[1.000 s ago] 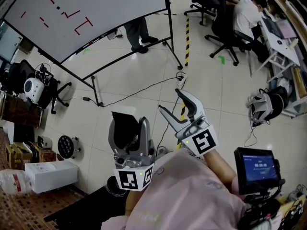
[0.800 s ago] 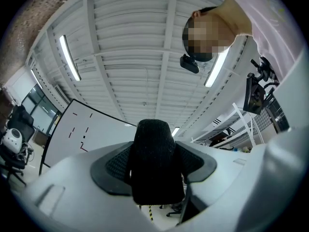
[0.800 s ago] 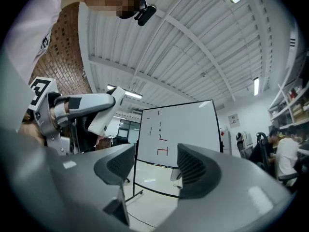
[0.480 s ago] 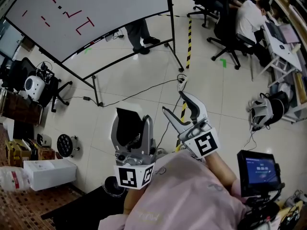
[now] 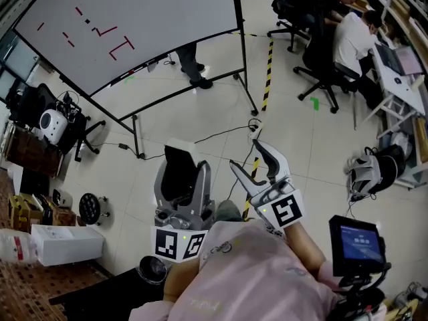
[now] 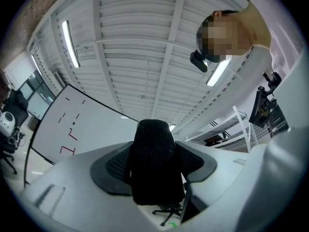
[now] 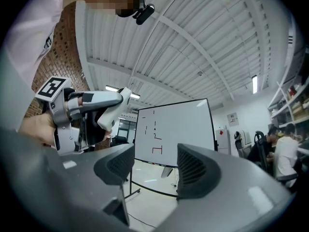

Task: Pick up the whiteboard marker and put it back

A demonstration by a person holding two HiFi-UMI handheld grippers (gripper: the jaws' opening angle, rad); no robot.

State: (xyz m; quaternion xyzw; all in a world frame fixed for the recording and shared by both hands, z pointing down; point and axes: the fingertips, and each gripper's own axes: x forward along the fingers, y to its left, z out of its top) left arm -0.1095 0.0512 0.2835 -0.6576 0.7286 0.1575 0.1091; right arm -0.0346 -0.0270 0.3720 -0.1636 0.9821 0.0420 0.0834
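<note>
A wheeled whiteboard [image 5: 140,19] with red and black marks stands ahead across the tiled floor; it also shows in the right gripper view [image 7: 174,129] and the left gripper view [image 6: 58,124]. I cannot make out a marker in any view. My left gripper [image 5: 179,174] is held out in front of my chest, shut on a black felt-like block [image 6: 155,166] that fills the gap between its jaws. Beside it my right gripper [image 5: 246,155] points at the board, open [image 7: 154,167] with nothing between its jaws. The left gripper [image 7: 91,111] also appears at the left of the right gripper view.
A person's legs [image 5: 190,62] stand behind the board. Office chairs [image 5: 314,52] and seated people are at the upper right by desks. A cable and yellow-black tape [image 5: 267,65] cross the floor. A white box [image 5: 63,243] and clutter line the left; a small screen [image 5: 358,243] sits lower right.
The whiteboard and floor have slid down and to the right in the head view as I move with both grippers. The left grip on the black block and the open right jaws look unchanged.
</note>
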